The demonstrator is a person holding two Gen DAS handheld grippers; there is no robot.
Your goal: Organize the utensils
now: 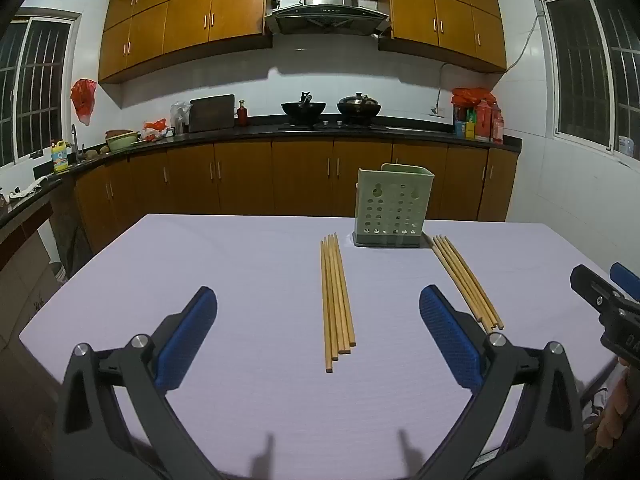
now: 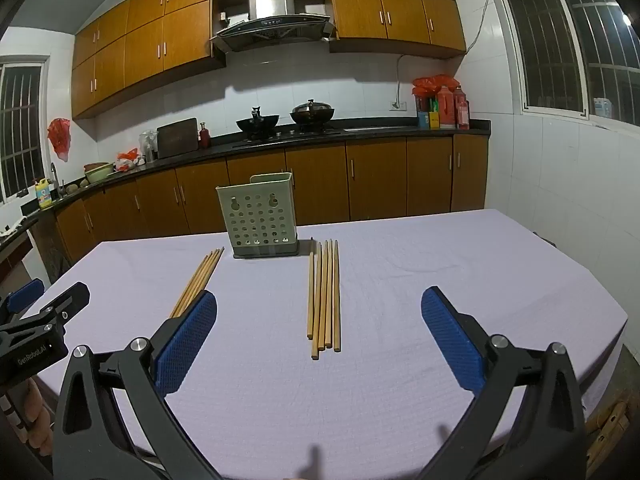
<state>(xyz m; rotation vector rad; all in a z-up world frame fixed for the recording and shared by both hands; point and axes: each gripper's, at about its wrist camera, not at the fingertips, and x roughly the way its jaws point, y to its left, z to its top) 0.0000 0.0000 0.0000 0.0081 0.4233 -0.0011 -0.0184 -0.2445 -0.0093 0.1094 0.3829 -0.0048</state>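
Chopsticks of pale round wood are laid in two bundles (image 1: 337, 297) (image 2: 325, 295) on the lilac cloth surface (image 2: 440, 264), flanking a perforated green plastic holder (image 1: 392, 208). Jaws of both the left gripper (image 1: 318, 332) and the right gripper (image 2: 319, 332) are spread apart, ribbed blue pads (image 1: 188, 344) bare.

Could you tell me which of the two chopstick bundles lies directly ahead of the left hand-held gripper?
The left bundle, lying between the left hand-held gripper's open fingers; the right bundle lies beyond its right finger, angled away beside the green holder.

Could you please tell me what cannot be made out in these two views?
- Inside of the pale green perforated plastic utensil holder: hidden by its walls, both views.
- Left bundle of wooden chopsticks: near ends behind the right tongs' blue pad, right wrist view.
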